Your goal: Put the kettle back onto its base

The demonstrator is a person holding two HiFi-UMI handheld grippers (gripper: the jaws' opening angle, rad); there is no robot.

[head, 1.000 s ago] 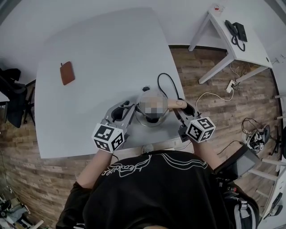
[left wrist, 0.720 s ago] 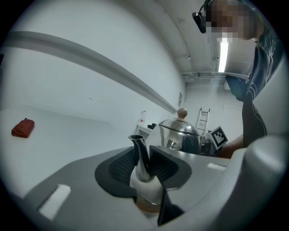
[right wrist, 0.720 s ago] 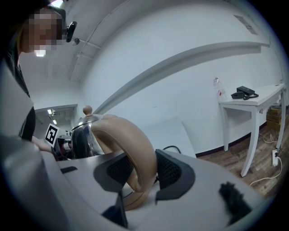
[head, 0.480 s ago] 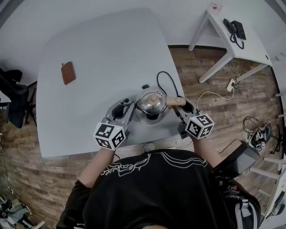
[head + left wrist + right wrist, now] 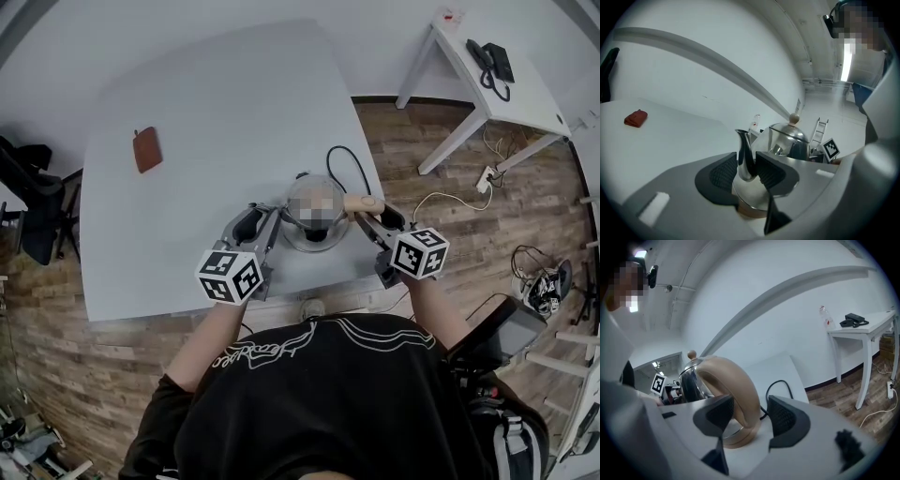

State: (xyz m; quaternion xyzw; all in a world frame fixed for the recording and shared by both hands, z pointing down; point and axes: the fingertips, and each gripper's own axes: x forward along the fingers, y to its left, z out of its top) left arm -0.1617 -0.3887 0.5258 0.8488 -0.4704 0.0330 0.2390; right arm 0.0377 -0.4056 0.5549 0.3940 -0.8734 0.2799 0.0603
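- Kettle (image 5: 786,138): body and lid of polished metal, mirror-bright and smooth, with the room reflected in it.
- Spout (image 5: 744,157): the same glossy, seamless-looking metal.
- Handle (image 5: 739,384) and lid knob (image 5: 794,117): pale tan, matt and smooth. They look like wood, though plastic cannot be ruled out.
- Surface (image 5: 216,122): pale grey-white, smooth, matt with a faint sheen.
- Pouch (image 5: 146,149) near the surface's far left edge: reddish-brown, leather-like, soft matt.
- Cord (image 5: 779,381) by the right edge: black, smooth plastic sheath.
- Floor (image 5: 56,375): brown wood planks, grainy, matt.
- Shirt (image 5: 319,412): black matt cloth with a white print.
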